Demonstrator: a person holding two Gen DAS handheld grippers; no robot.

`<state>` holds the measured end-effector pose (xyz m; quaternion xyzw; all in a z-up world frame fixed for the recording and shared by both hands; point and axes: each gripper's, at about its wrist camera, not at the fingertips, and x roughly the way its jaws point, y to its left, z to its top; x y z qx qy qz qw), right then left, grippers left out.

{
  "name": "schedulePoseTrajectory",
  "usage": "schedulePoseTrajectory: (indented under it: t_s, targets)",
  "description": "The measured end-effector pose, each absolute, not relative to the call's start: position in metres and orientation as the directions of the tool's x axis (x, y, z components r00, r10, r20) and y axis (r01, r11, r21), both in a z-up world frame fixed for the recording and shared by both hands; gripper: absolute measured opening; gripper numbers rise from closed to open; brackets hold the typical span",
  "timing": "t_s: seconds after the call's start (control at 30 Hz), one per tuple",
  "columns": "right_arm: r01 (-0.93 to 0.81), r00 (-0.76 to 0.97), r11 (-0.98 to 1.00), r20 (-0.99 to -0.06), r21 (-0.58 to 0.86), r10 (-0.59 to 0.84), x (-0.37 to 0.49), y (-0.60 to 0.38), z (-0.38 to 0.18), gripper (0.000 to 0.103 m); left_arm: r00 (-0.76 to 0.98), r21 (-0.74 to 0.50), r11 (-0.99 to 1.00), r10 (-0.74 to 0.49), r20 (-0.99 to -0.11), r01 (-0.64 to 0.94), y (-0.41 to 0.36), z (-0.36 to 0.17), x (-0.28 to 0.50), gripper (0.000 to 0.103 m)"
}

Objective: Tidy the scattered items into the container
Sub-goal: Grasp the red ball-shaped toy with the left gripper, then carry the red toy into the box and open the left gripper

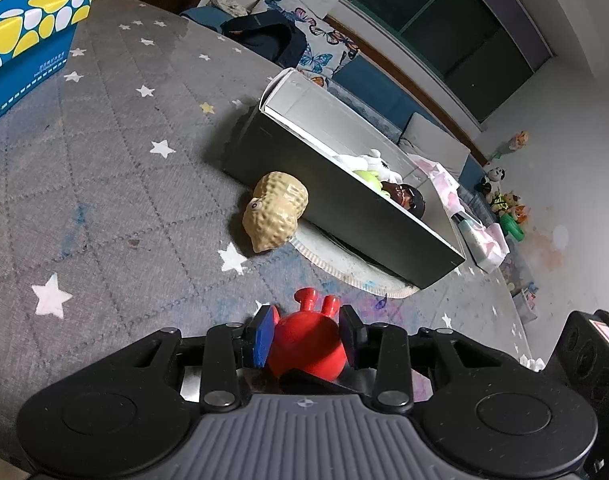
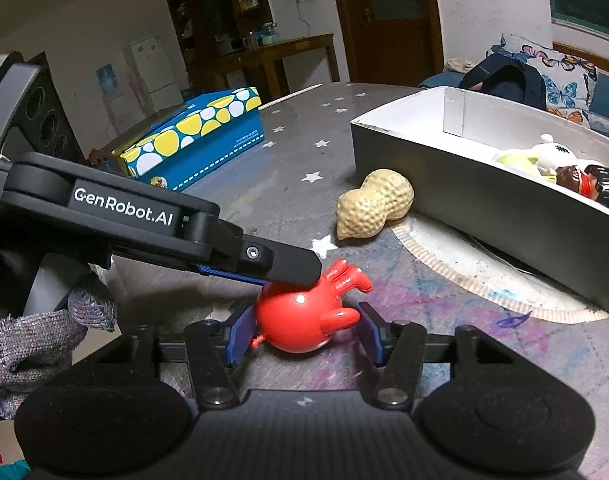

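Tissue box [image 1: 22, 36] cut by frame edge

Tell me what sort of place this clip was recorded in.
Most likely a family living room: a star-print table cover, butterfly cushions on a sofa, soft toys along the far wall, and a fridge behind.

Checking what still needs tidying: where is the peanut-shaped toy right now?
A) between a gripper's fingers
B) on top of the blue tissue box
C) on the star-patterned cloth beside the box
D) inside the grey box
C: the peanut-shaped toy lies on the star-patterned cloth just outside the grey box wall.
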<state>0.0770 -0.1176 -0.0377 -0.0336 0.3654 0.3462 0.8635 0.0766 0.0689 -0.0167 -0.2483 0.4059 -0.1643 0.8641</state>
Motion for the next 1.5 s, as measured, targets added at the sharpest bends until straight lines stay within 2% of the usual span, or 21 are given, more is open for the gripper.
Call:
schedulePoseTrajectory:
  t_s: [0.13,0.43,0.5,1.0,1.17,1.5]
  targets:
    - [-0.636,0.499,0.754,-0.657,0.165,0.565,0.073,-0.115,-0.038,0.056,0.613,-0.563,0.821,-0.491,-0.619,0.09,0.07,-0.017,0.075,0.039]
    - [-0.624,0.47,0.749,-0.659,0.222,0.587,0.079,-0.117,-0.042,0.056,0.609,-0.614,0.788,-0.512,-0.607,0.05,0.081,-0.023,0.079,0.041]
    - [-0.625,0.464,0.744,-0.653,0.236,0.598,0.079,-0.117,-0.041,0.05,0.61,-0.621,0.783,-0.511,-0.605,0.039,0.083,-0.023,0.08,0.041]
    - [-0.611,0.465,0.747,-0.646,0.261,0.606,0.081,-0.116,-0.04,0.048,0.606,-0.645,0.764,-0.525,-0.597,0.026,0.086,-0.027,0.082,0.038]
    - [-0.61,0.472,0.749,-0.642,0.257,0.604,0.081,-0.118,-0.037,0.048,0.608,-0.637,0.769,-0.525,-0.595,0.04,0.082,-0.023,0.082,0.038]
    - [-0.614,0.561,0.768,-0.585,0.181,0.586,0.1,-0.131,0.002,0.048,0.659,-0.627,0.768,-0.538,-0.525,0.127,0.065,0.018,0.11,0.038]
